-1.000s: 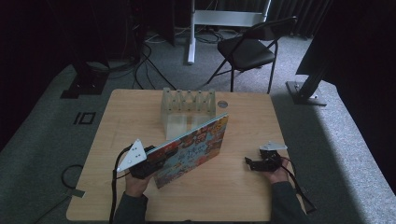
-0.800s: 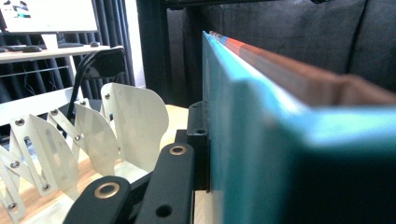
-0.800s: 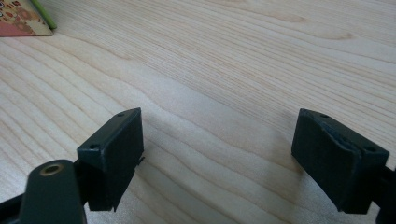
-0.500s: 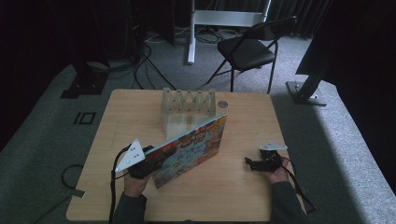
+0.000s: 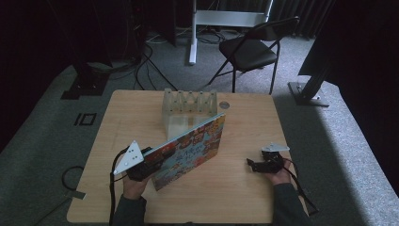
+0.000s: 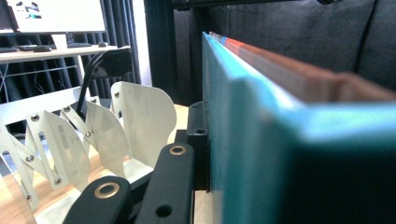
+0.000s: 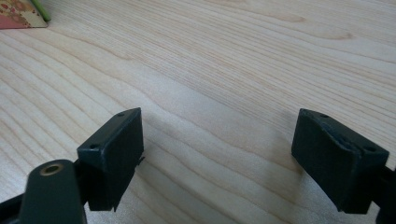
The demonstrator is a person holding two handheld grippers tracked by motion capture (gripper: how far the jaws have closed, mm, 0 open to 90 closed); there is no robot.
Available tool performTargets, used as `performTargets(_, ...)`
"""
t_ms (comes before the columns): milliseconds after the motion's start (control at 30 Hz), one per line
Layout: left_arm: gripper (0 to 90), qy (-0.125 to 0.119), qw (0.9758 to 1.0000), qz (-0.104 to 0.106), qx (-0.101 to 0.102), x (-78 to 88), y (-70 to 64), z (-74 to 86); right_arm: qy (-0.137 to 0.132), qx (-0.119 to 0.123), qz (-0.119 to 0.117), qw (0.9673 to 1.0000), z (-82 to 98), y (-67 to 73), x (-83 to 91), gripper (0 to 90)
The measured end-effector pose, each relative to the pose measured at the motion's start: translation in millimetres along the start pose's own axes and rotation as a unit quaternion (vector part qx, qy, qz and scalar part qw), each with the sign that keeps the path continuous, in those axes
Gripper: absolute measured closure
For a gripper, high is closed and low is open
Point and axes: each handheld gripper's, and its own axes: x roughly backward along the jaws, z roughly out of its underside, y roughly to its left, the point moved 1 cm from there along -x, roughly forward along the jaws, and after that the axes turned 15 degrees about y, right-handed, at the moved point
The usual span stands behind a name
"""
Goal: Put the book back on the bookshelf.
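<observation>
From the high view, the left tongs (image 5: 149, 160) clamp the lower left corner of a colourful picture book (image 5: 190, 148), which is lifted off the wooden counter (image 5: 244, 188) and slopes up toward a clear slotted rack (image 5: 188, 110) standing near the counter's far edge; the book's upper corner reaches just in front of the rack's right end, though whether it touches cannot be told from here. The right tongs (image 5: 254, 165) lie low on the counter well apart from the book, with nothing in them. In the left gripper view, one black jaw presses flat against the book's teal cover (image 6: 243, 154) and the book's edge runs away upward, so the grip is firm on the book — the other jaw is hidden behind it; the rack's white dividers (image 6: 93, 135) fan out just to the side, near but apart. In the right gripper view, the right tongs (image 7: 217, 154) stand wide open over bare wood, holding nothing, with a corner of the book (image 7: 21, 14) far off at the top left. The step in hand looks like carrying the book to the rack — next it likely needs standing upright and lining its bottom edge with one slot before lowering, and the free tongs could steady it.
</observation>
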Motion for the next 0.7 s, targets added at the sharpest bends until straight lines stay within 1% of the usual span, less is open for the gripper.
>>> performTargets(700, 80.4, -0.002, 0.9999, -0.014, 0.004, 4.9, 1.5, 2.0, 0.0, 0.0, 0.0, 1.0, 0.0, -0.1, 0.0, 16.6)
